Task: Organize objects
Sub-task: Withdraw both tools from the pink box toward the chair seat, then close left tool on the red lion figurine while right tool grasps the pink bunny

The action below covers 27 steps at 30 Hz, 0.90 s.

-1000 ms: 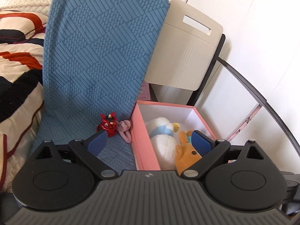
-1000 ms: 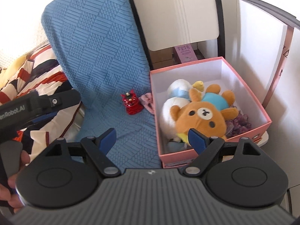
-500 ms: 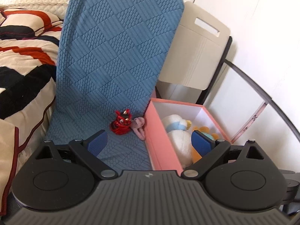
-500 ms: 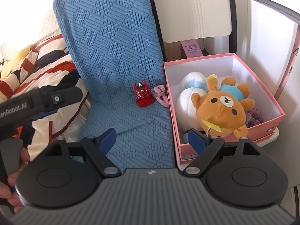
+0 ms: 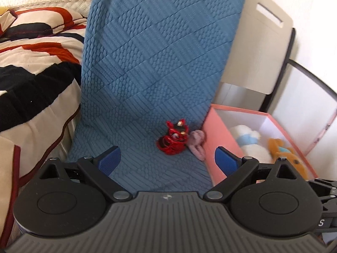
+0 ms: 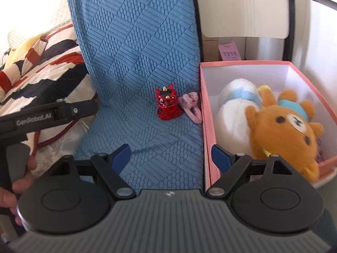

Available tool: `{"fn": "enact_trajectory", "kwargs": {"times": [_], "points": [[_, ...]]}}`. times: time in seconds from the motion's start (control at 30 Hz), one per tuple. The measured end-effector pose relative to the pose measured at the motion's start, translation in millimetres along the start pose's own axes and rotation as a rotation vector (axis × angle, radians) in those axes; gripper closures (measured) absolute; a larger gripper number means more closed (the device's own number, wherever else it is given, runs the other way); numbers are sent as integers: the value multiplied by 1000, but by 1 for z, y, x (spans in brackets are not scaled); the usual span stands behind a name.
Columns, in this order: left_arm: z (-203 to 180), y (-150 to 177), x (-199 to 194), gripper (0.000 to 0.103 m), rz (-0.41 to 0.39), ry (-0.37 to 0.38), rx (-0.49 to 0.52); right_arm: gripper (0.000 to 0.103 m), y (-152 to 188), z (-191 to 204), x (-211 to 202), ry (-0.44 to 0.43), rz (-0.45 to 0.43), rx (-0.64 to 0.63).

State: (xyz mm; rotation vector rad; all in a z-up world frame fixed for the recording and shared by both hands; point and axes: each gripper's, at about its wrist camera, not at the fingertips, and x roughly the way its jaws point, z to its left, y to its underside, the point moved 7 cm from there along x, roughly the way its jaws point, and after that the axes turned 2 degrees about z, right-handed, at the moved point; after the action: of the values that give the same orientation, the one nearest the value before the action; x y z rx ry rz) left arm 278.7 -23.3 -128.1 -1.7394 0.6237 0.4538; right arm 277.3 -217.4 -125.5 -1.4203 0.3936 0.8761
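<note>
both tongs, left tongs (image 5: 166, 160) and right tongs (image 6: 169, 154), have come down closer to the blue seat cover (image 6: 134, 63), jaws wide apart and empty. the red toy (image 6: 167, 105) and pink toy (image 6: 190, 106) now sit larger ahead, just beside the pink box (image 6: 205, 126), likely next to be boxed.

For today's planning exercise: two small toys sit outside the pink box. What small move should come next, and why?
Probably ease the open right claw forward and down around the glossy red lion figurine. It stands on the blue textured cover beside the pink cardboard box, straight ahead of the empty claw.
</note>
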Motion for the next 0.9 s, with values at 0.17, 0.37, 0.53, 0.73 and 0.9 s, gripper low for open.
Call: {"fn": "enact_trajectory", "kwargs": {"times": [0.17,0.37,0.53,0.73,0.9], "points": [[14,-6,29,5,0,-62,55,18,-5,16,37,33,-27,-120],[29,-18,63,5,-3,-20,23,21,-18,31,70,32,-55,-191],[45,-24,92,5,6,-11,-4,38,-26,38,95,44,-52,-241],[63,-35,128,5,54,-5,-62,61,-36,45,123,65,-43,-286],[66,-42,155,6,93,60,-80,76,-48,39,143,118,-44,-272]]}}
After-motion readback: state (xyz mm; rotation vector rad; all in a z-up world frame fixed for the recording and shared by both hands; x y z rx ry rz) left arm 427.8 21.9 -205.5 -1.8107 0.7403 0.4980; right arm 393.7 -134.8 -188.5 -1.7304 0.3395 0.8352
